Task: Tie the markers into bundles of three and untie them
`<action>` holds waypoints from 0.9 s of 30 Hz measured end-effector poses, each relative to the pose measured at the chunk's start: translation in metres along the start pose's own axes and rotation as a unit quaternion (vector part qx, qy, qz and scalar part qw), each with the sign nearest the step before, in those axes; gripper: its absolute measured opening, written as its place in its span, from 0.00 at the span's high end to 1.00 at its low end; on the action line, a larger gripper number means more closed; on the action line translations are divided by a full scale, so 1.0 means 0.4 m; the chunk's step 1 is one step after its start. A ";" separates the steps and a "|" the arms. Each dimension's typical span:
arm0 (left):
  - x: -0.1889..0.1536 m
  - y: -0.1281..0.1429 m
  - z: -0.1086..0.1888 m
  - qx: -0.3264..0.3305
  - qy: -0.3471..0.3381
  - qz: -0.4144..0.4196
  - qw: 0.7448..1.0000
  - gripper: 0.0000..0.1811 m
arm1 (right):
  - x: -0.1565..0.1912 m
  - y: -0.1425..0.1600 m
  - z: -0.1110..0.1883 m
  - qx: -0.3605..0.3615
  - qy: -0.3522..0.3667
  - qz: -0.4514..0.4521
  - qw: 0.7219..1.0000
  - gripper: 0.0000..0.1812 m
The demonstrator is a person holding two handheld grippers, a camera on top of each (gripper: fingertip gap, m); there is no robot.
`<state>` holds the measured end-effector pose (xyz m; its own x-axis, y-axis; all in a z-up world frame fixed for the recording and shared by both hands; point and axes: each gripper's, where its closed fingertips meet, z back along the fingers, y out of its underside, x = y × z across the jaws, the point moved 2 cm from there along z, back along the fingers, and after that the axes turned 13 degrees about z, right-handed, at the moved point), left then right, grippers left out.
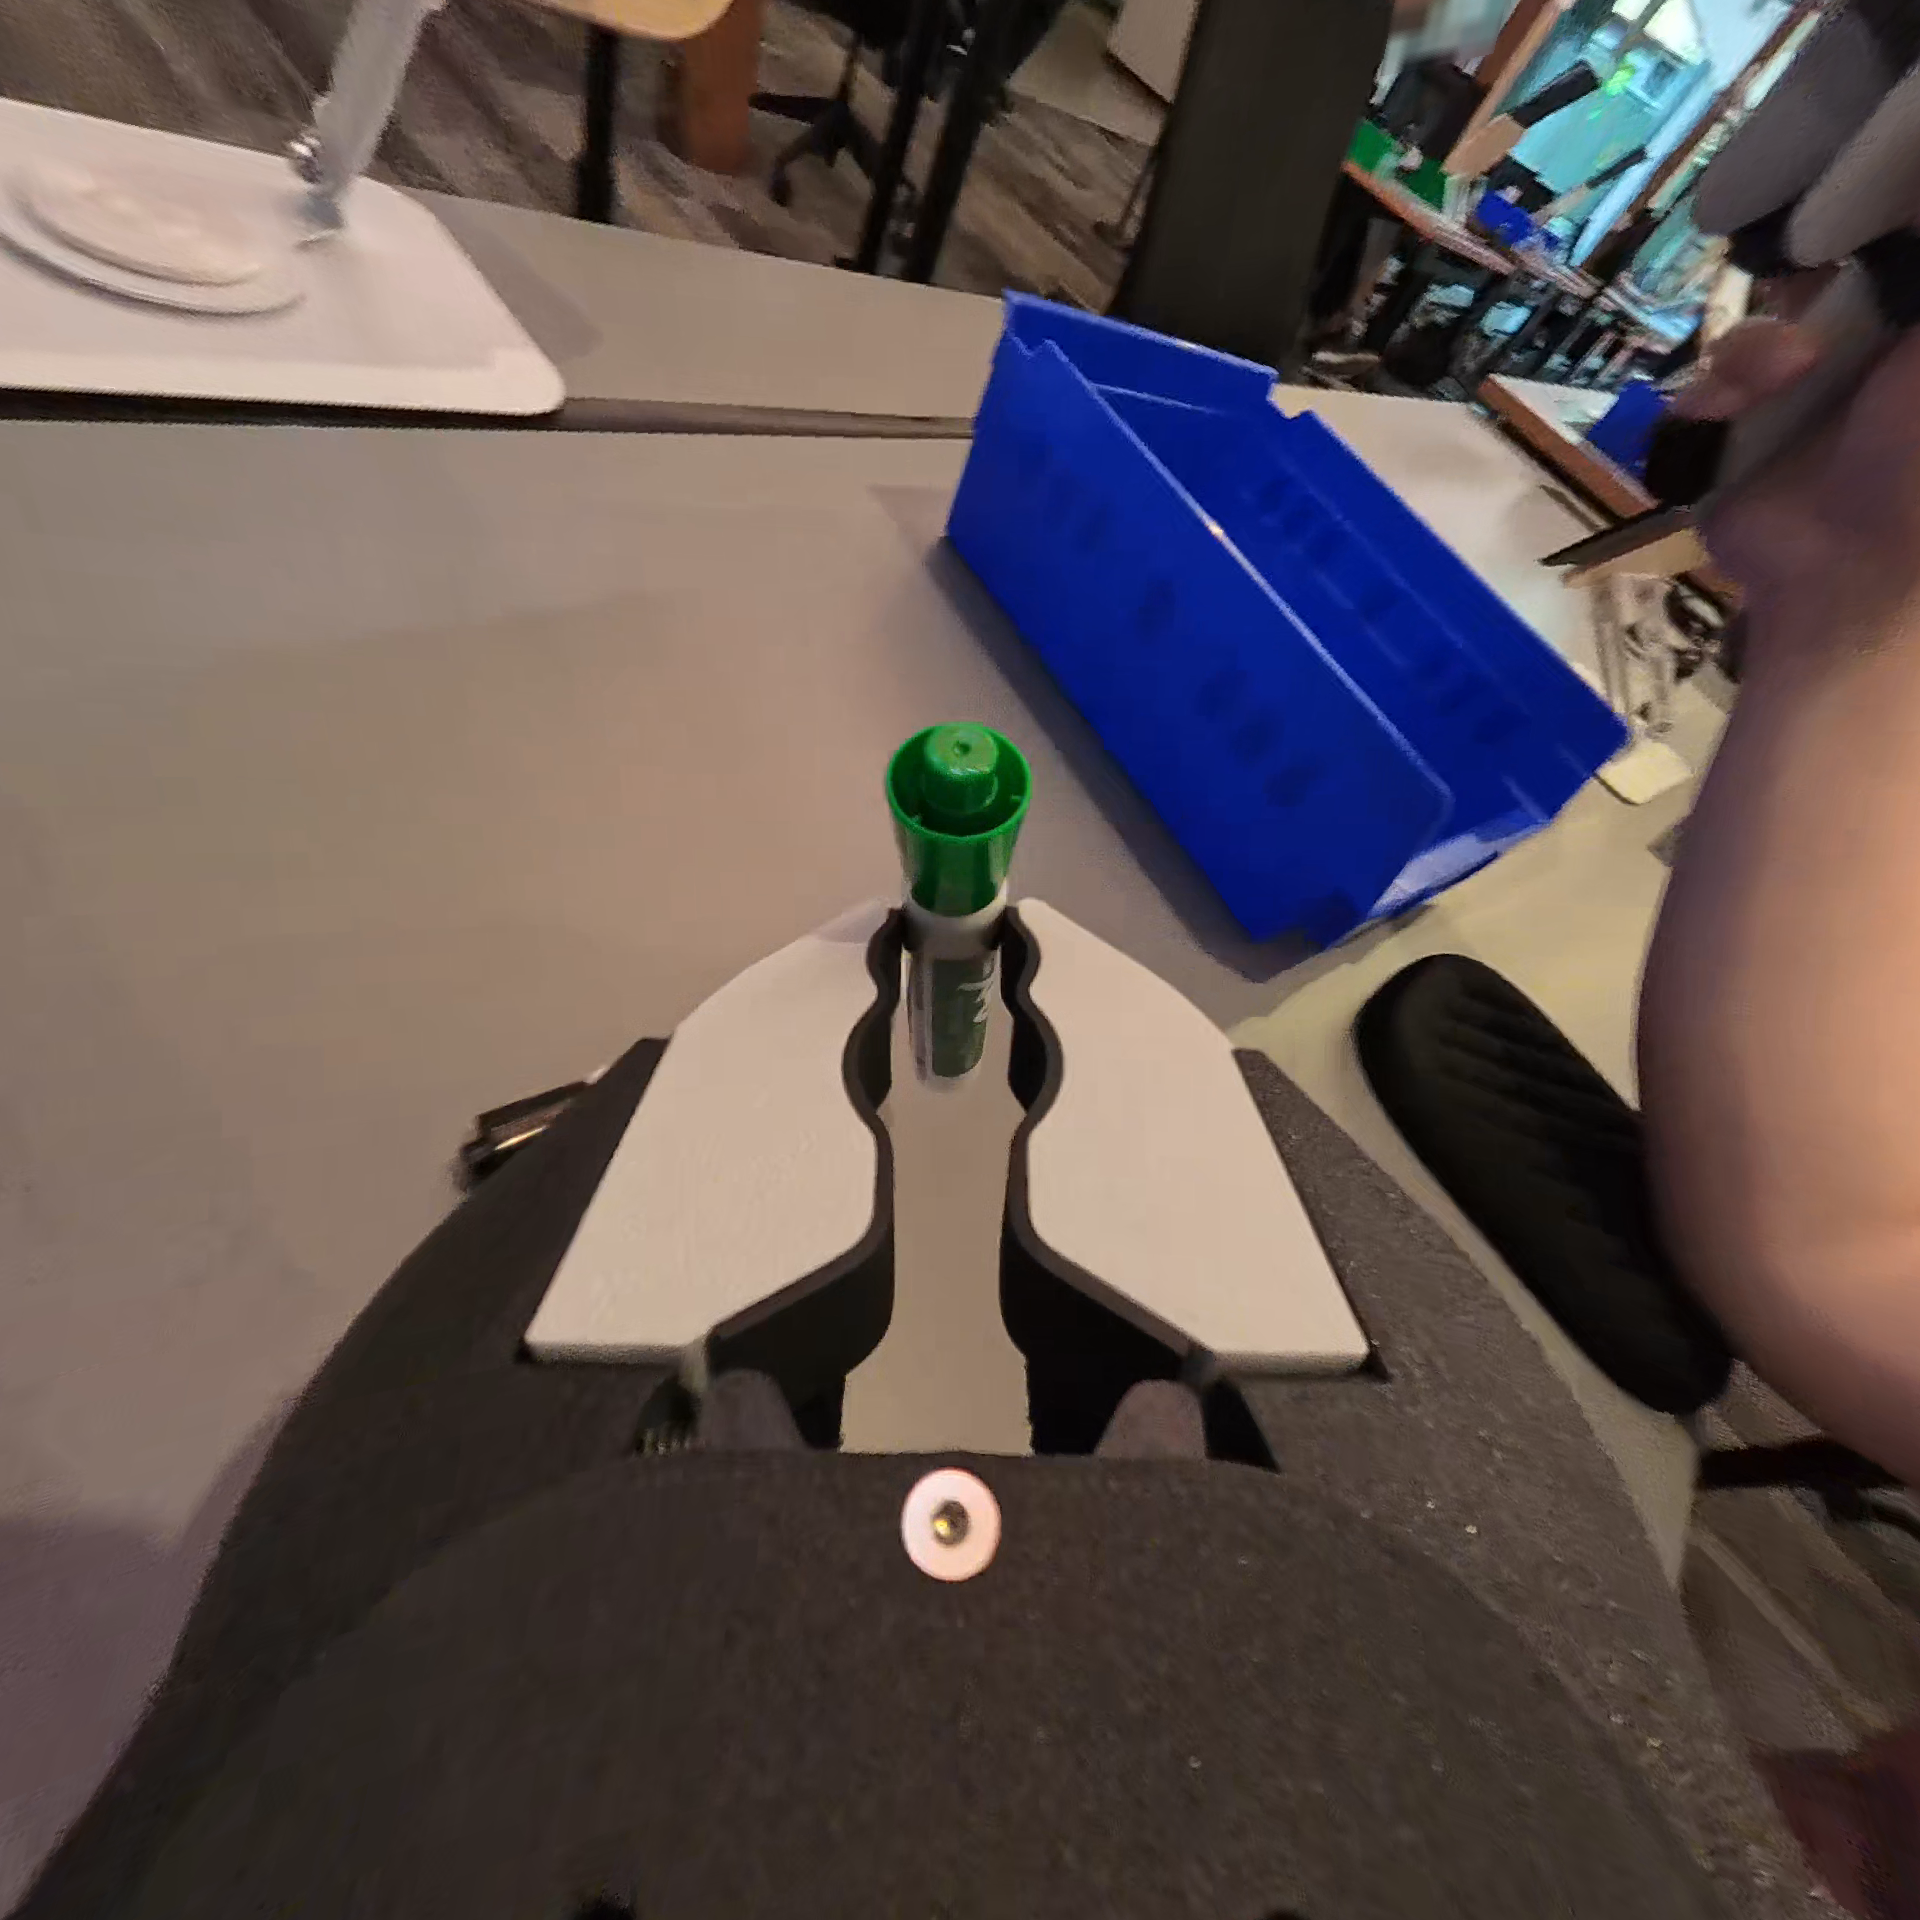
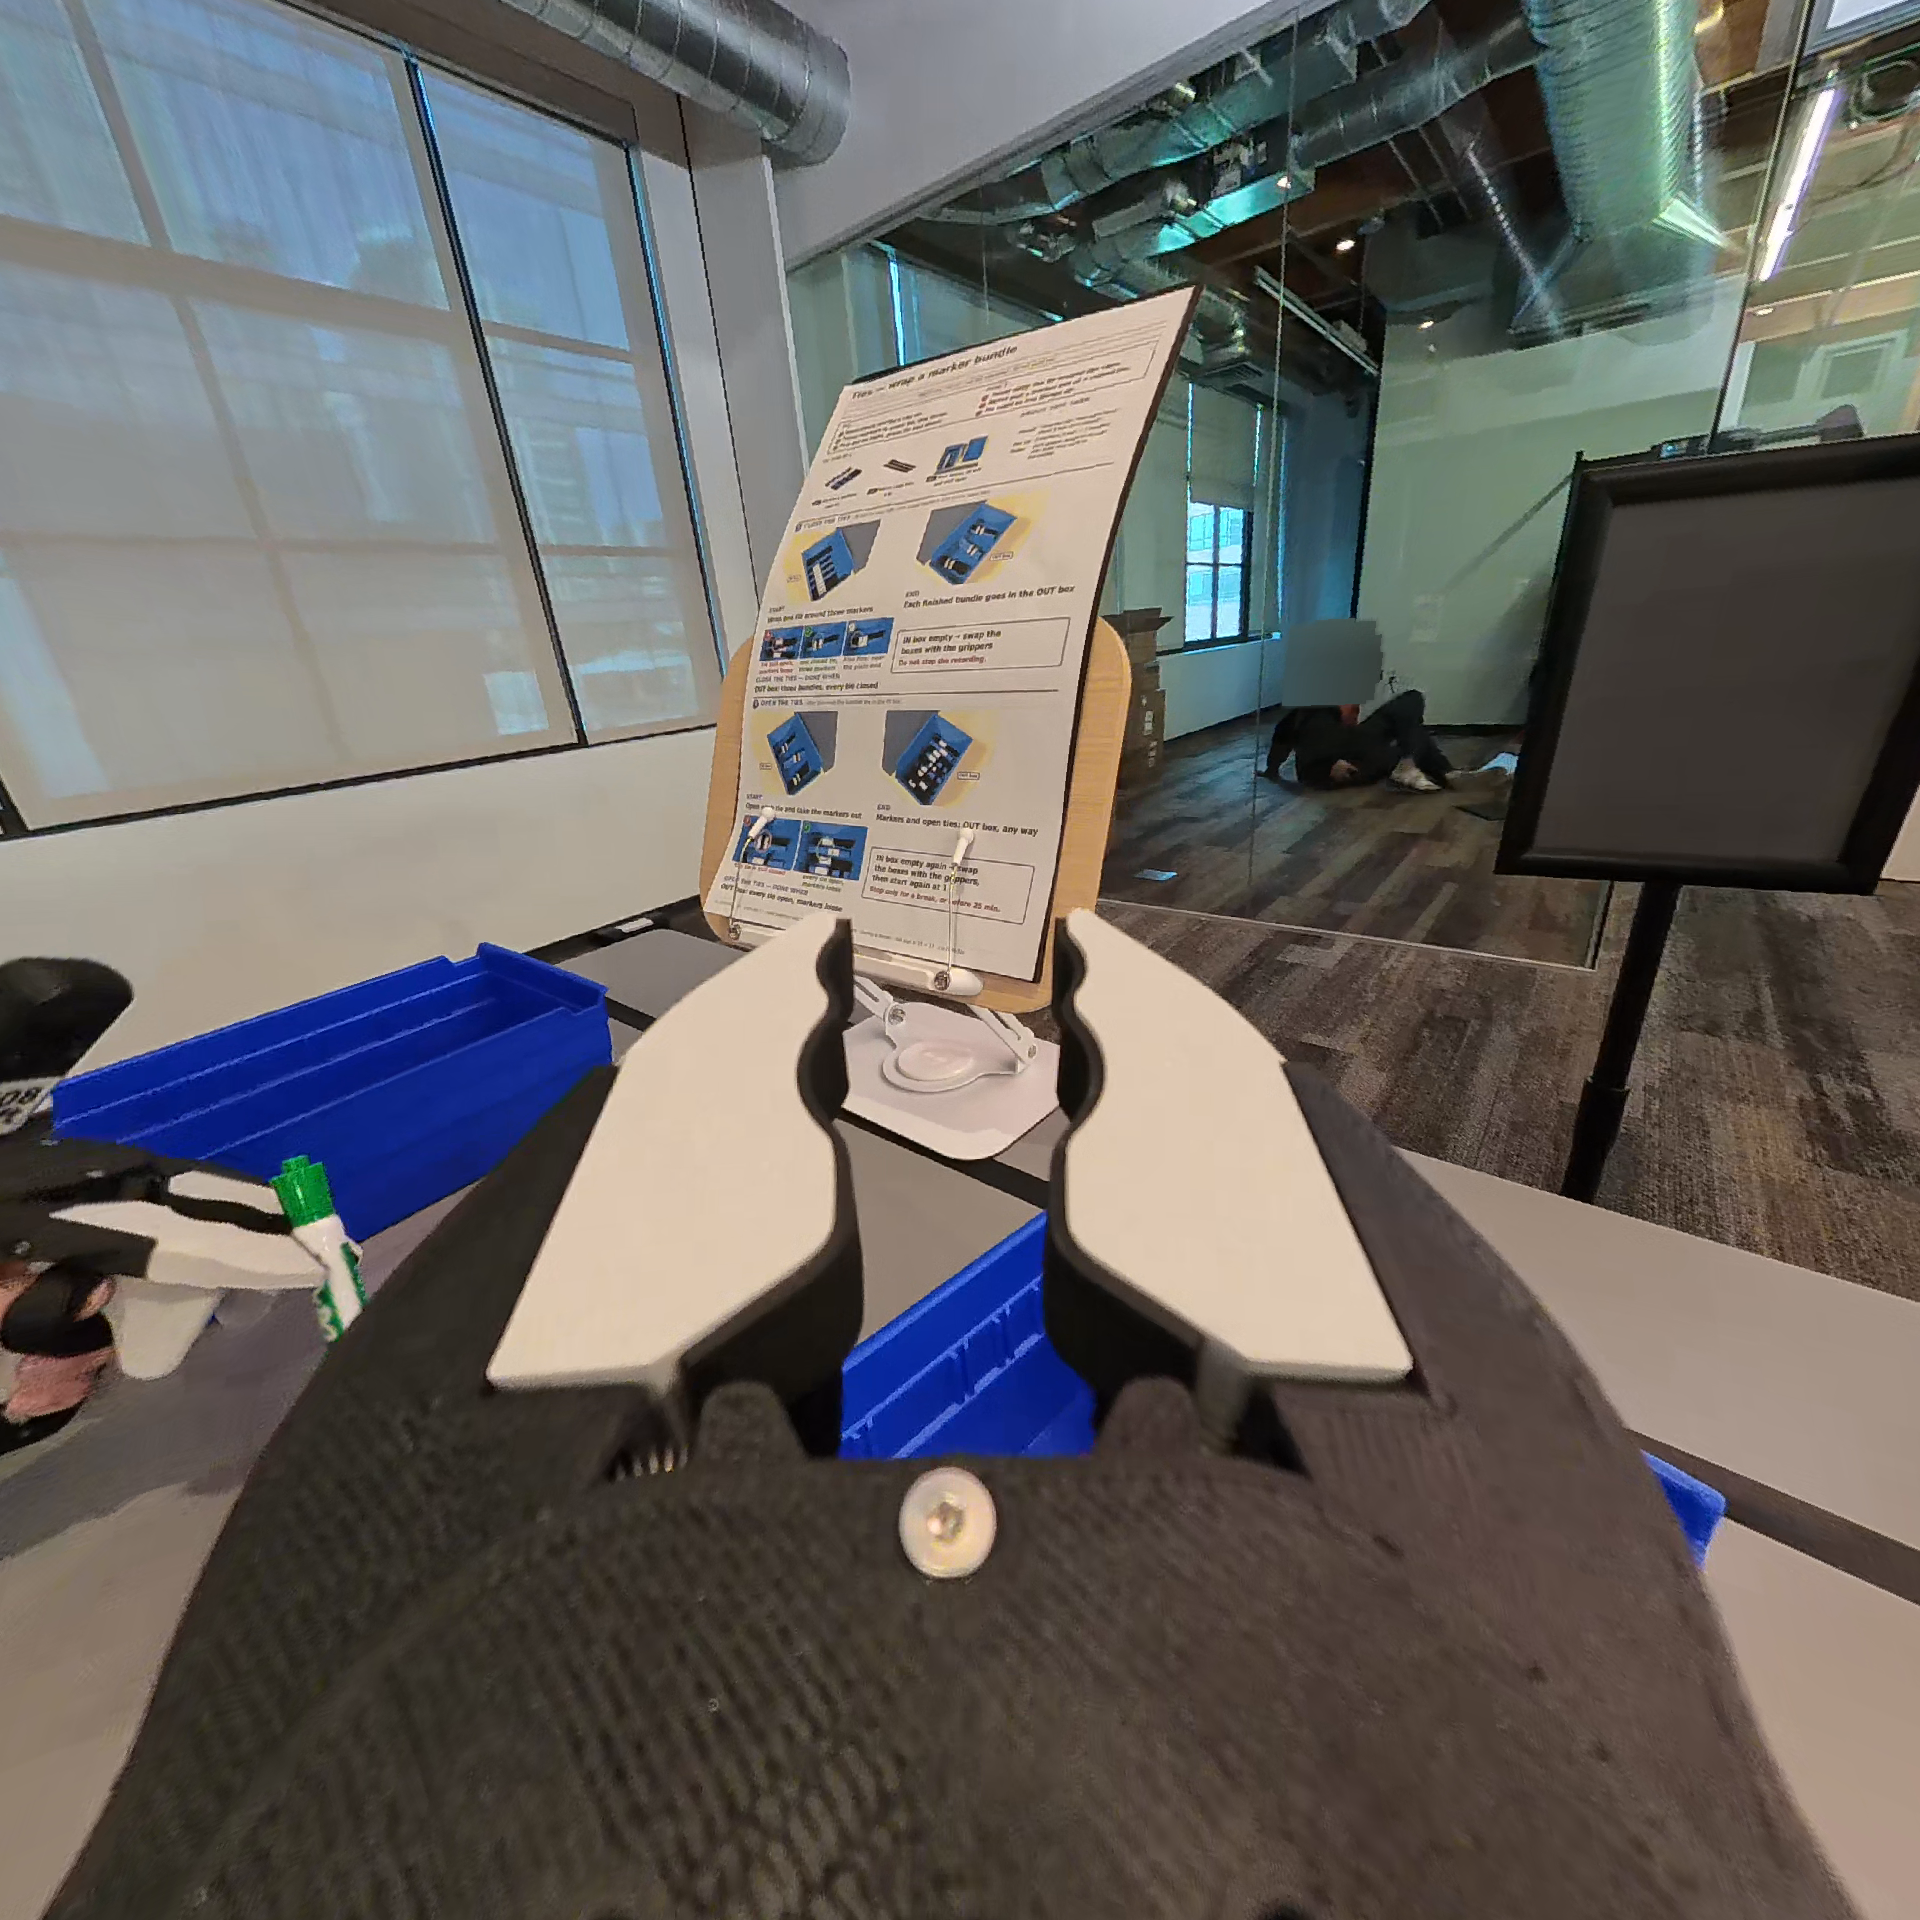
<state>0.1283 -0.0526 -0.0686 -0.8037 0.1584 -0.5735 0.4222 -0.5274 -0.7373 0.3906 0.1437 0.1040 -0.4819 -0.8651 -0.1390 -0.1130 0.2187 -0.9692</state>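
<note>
Left fingers (image 1: 951, 925): clenched on the green marker (image 1: 954, 842), pinching its barrel just below the cap.
Marker axis: near upright, cap end up, crossing my fingers; it hangs above the desk (image 1: 416, 727), touching nothing else.
Right fingers (image 2: 951, 966): spread apart, holding nothing, raised above a second blue bin (image 2: 966, 1351).
Nearer hand: the left already has it; the marker lies well off to the left of my right fingers.
Blue bin (image 1: 1247, 644): ahead and right of the marker, near it; the part of its inside I can see shows nothing.
Second bin's contents: mostly hidden, cannot tell.
</note>
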 end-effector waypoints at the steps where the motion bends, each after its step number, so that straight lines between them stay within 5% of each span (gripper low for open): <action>1: 0.009 0.001 0.005 -0.007 -0.007 0.000 1.000 0.90 | -0.001 -0.001 0.001 -0.002 -0.001 -0.001 1.000 0.79; 10: 0.032 0.016 0.017 -0.009 0.005 0.039 0.999 0.90 | -0.003 -0.018 0.010 -0.011 0.000 0.001 1.000 0.79; 20: 0.057 0.061 0.012 0.035 -0.053 -0.052 0.997 0.90 | 0.002 -0.004 0.005 0.003 -0.004 0.000 1.000 0.79; 27: 0.082 0.068 0.045 0.033 -0.037 -0.016 0.999 0.90 | 0.003 -0.003 0.001 0.009 -0.004 0.005 1.000 0.79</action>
<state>0.1058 -0.0766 -0.1011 -0.8462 0.1158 -0.5201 0.3691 -0.5766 -0.7289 0.3904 0.1423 0.1048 -0.4760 -0.8666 -0.1496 -0.0935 0.2190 -0.9712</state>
